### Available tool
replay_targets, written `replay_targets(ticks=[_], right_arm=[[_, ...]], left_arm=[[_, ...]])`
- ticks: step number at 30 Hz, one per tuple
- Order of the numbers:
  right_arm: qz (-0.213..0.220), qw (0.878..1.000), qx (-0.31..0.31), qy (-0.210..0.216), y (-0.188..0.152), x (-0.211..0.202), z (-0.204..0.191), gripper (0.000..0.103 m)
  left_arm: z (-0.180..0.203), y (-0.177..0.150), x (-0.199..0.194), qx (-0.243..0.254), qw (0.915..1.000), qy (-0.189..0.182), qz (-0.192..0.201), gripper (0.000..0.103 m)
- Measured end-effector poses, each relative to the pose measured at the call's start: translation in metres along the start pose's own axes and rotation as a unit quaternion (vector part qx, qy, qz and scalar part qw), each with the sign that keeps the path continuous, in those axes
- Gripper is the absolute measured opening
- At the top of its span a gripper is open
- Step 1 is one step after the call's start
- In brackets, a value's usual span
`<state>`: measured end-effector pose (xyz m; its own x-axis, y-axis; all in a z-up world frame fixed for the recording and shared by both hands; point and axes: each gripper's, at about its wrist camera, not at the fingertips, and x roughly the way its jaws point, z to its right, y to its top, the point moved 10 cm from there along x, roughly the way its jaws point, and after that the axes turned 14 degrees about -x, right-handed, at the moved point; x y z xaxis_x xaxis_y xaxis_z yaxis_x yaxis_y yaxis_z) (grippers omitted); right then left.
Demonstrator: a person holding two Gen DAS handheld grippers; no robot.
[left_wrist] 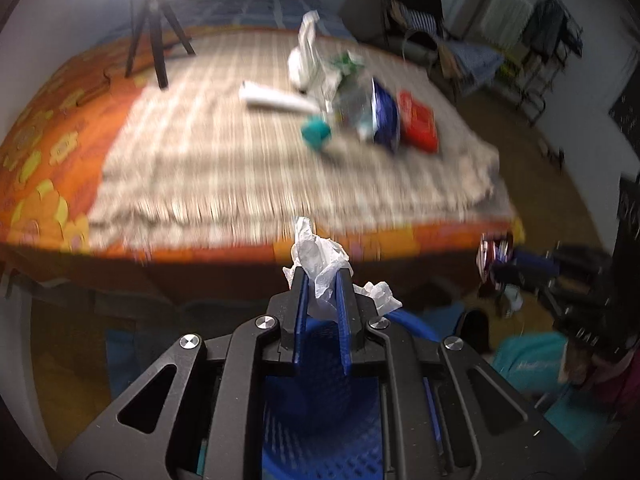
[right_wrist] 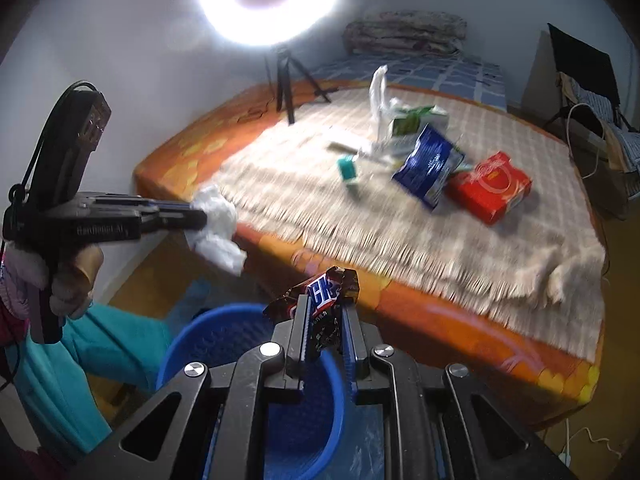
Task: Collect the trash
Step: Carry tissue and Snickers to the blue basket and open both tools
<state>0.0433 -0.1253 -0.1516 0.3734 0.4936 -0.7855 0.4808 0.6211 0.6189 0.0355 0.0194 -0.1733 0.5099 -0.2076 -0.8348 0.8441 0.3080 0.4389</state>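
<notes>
- Holding a crumpled white tissue, the left claw is standing nearly closed, its blue pads pinching the wad at mid-body; loose ends are spilling out above and to the right of the fingers.
- Handling judgement, tissue: it is looking very light, soft and compressible, with no fragility; a pinch on the bulk of the wad is serving better than one on a stray corner, which could tear or slip free.
- Gripping a dark candy wrapper, the right claw is also standing narrow, with the wrapper's ends sticking out above the fingertips.
- Handling judgement, wrapper: it is looking light, thin and slick, so a hold across its middle is appearing the safer one.
- Both claws are pointing steeply downward in front of the bed, above or just beside a blue basket; the left one is showing level at the left of the right view, held by the person's hand.
- Remaining trash is lying on the bed: a red box, a blue packet, a white bag, and a teal item.
</notes>
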Motion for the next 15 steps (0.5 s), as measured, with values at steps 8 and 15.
replay_targets(ticks=[8,15], right_arm=[[-0.043,0.999,0.005,0.016,-0.045,0.027,-0.023,0.013],[-0.065,0.997,0.009,0.033,-0.067,0.044,-0.041,0.015]], left_arm=[[-0.012,-0.070,0.031,0.024,0.9972,0.021,-0.068,0.011],[-0.015,-0.101,0.044,0.055,0.9933,0.041,-0.093,0.014]])
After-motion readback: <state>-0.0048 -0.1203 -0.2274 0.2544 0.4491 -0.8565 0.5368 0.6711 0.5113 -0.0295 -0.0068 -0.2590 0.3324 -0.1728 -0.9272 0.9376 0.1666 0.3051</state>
